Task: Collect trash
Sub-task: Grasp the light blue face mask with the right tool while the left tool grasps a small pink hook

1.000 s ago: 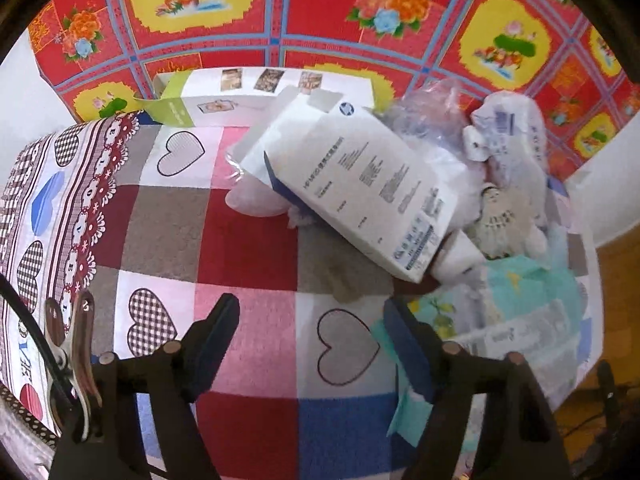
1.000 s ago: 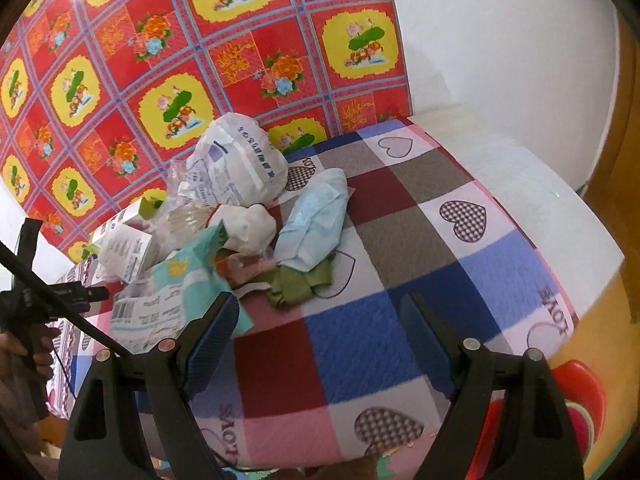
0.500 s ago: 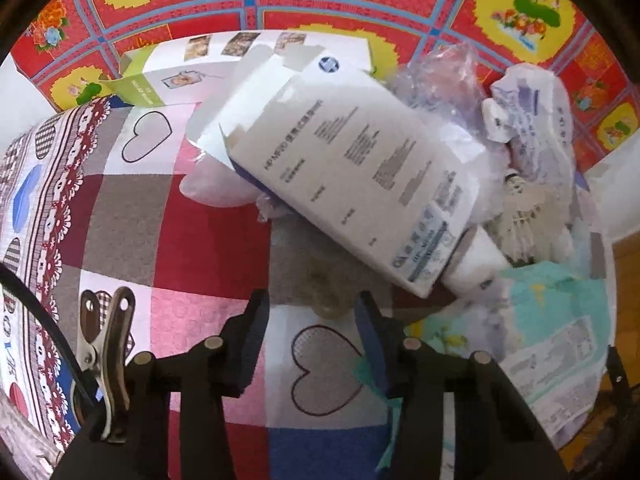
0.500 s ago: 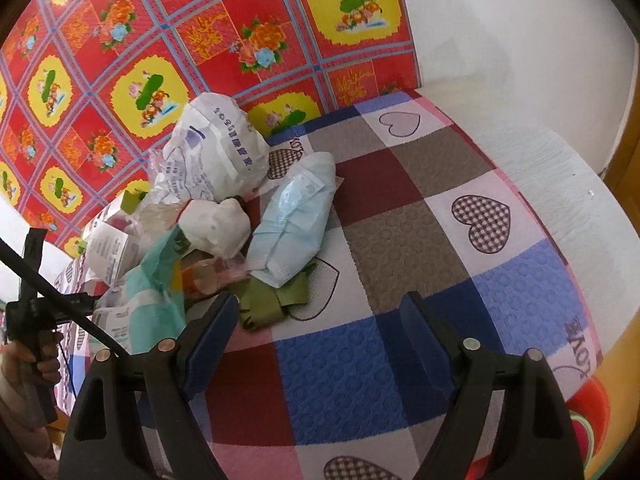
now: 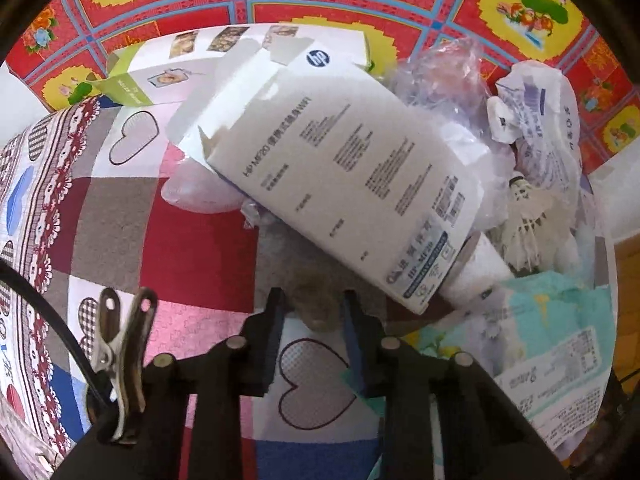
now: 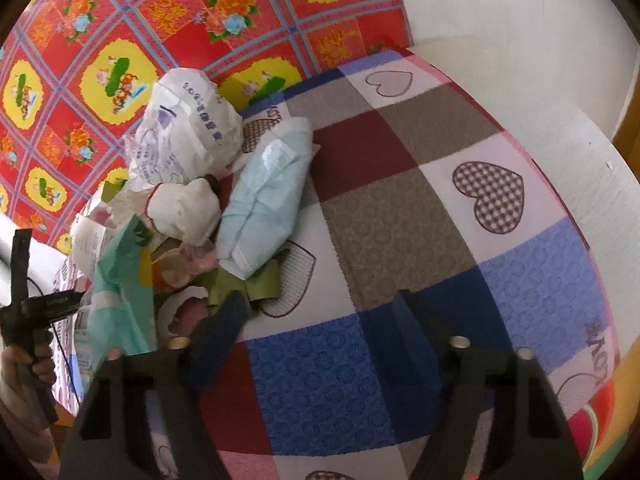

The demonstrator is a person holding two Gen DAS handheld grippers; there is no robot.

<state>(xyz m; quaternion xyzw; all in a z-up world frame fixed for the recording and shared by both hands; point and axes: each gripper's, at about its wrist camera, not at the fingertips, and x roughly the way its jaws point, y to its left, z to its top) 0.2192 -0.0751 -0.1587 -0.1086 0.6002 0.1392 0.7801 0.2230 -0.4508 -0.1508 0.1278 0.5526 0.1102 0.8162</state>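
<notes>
Trash heaped on a quilt-covered bed, both grippers lowered over it.

The left gripper is being closed around a small grey-brown clump lying between its jaws, just below the white printed box. The right gripper is also being closed, with only quilt between its jaws; the green wrapper lies just beside its left jaw, under the pale blue packet.

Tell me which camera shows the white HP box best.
The left wrist view: the white HP box fills its centre, print legible. The right wrist view shows at most a sliver behind the crumpled bags.
</notes>
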